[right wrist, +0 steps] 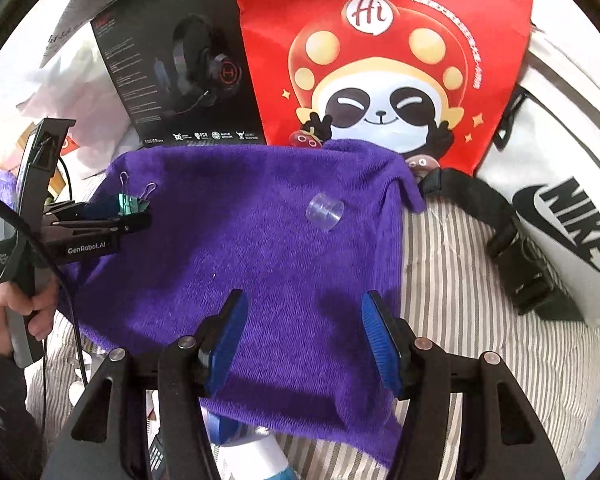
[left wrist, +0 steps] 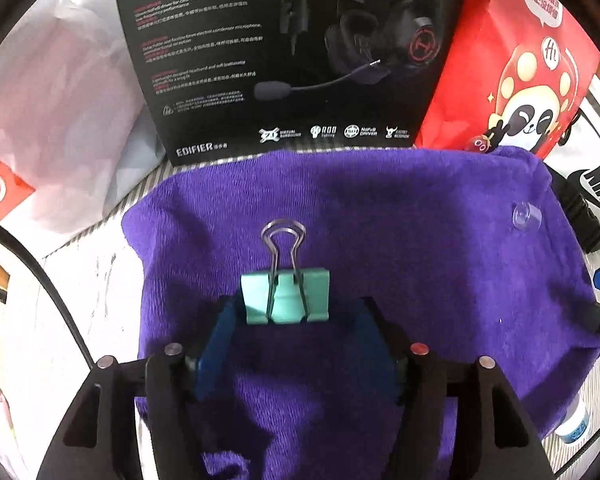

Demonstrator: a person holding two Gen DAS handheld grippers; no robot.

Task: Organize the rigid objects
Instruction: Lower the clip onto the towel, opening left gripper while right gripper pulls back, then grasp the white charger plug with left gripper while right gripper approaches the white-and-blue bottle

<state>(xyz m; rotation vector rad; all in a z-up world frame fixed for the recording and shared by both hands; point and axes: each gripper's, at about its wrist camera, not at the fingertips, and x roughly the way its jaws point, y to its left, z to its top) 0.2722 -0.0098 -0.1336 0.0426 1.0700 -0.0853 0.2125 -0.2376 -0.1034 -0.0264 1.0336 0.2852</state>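
Landmark: purple towel (right wrist: 260, 240), spread on striped bedding (right wrist: 452, 280); everything below is placed against it.

Left gripper (left wrist: 286, 308): over the towel's left part, its blue pads closed on a teal clip (left wrist: 286, 300). The right wrist view shows the same grip from the side, with the clip (right wrist: 130, 204) at the tip and both wire handles sticking up.

Clip: held above the towel's left half, not resting on it as far as I can tell. Its wire handles point forward, away from the left gripper, towards the black box (left wrist: 284, 52) behind the towel.

Clear cap (right wrist: 325, 211): a small see-through cylinder lying on its side on the towel's far right part, touching nothing else. Its long axis runs roughly left to right across the towel.

Right gripper (right wrist: 304, 336): over the towel's near edge, fingers spread wide, holding nothing.

Key relation: the cap lies straight ahead of the right gripper and slightly right of its centre line, with bare towel between. From the left gripper it (left wrist: 526, 216) sits far right. The right hand is nearer and free, so I judge that it should take the cap.

Right of towel: red bag (right wrist: 384, 60) behind it, white Nike bag (right wrist: 560, 208) beyond its right edge.
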